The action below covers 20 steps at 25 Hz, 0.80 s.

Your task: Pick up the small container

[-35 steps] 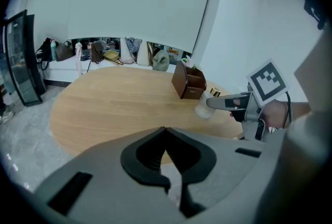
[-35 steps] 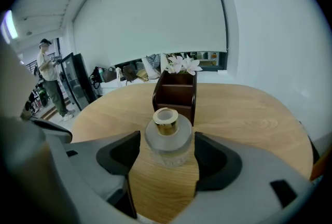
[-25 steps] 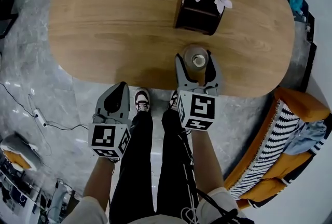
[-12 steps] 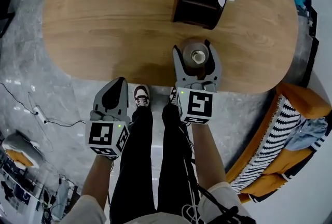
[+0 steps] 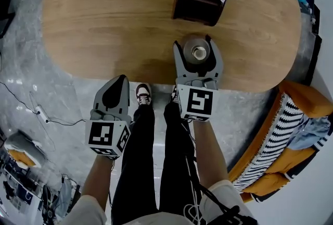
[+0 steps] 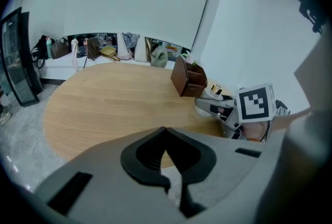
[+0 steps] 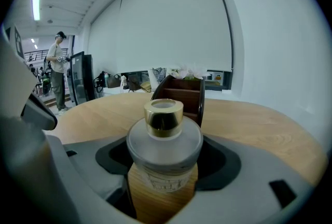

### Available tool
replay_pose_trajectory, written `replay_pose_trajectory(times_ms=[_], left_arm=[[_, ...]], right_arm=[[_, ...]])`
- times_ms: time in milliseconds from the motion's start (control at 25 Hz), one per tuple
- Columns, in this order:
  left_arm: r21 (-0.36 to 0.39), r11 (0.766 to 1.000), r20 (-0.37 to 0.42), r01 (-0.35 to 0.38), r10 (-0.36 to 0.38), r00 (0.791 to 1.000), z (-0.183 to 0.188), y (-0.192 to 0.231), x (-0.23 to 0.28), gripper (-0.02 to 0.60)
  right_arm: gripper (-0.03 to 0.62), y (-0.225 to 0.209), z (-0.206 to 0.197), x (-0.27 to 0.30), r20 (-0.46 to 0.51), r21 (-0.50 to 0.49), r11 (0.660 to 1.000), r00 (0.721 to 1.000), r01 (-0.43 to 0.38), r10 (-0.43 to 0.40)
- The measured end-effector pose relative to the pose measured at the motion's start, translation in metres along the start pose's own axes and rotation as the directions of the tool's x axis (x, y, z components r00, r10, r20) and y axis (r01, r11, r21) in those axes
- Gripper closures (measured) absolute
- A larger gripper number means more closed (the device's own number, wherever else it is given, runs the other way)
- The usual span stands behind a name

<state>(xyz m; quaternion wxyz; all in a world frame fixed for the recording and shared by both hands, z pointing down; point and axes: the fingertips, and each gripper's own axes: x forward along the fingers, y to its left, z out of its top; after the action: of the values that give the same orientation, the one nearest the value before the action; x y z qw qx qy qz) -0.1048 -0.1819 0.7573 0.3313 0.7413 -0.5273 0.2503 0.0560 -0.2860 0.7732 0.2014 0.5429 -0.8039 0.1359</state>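
The small container [image 5: 197, 53] is a frosted round bottle with a gold neck and a wooden base. It stands near the front edge of the oval wooden table [image 5: 104, 26]. My right gripper [image 5: 195, 44] is shut on it, one finger on each side. In the right gripper view the container [image 7: 165, 150] fills the hollow between the dark pads [image 7: 111, 158]. My left gripper [image 5: 120, 80] hangs shut and empty over the floor, short of the table edge. The left gripper view shows its tips [image 6: 166, 132] pressed together, with the container [image 6: 217, 89] far to the right.
A dark brown box with pink flowers [image 5: 200, 2] stands just behind the container. An orange sofa with a striped cushion [image 5: 291, 130] is to the right of the table. Cables [image 5: 36, 112] lie on the grey floor at the left. The person's legs and shoes [image 5: 143, 95] are below the table edge.
The right gripper has slid a little farther forward, so the container sits deeper between its jaws. The left gripper has hardly moved.
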Motion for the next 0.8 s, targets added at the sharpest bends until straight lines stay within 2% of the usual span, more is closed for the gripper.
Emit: replay_pose_trajectory(times_ms=[280, 520, 800], left_arm=[[-0.006, 1.000, 0.021, -0.007, 0.007, 1.000, 0.003, -0.004, -0.007, 0.574], [-0.013, 1.000, 0.047, -0.018, 0.019, 0.999, 0.010, -0.007, -0.016, 0.574], [-0.032, 0.999, 0.107, -0.026, 0.029, 0.994, 0.044, -0.019, -0.044, 0.574]], right_arm=[[0.263, -0.002, 0.003, -0.004, 0.004, 0.015, 1.000, 1.000, -0.003, 0.003], [0.263, -0.007, 0.023, -0.021, 0.007, 0.030, 1.000, 1.000, 0.004, -0.004], [0.263, -0.012, 0.065, -0.058, 0.005, 0.066, 0.997, 0.999, 0.031, -0.032]])
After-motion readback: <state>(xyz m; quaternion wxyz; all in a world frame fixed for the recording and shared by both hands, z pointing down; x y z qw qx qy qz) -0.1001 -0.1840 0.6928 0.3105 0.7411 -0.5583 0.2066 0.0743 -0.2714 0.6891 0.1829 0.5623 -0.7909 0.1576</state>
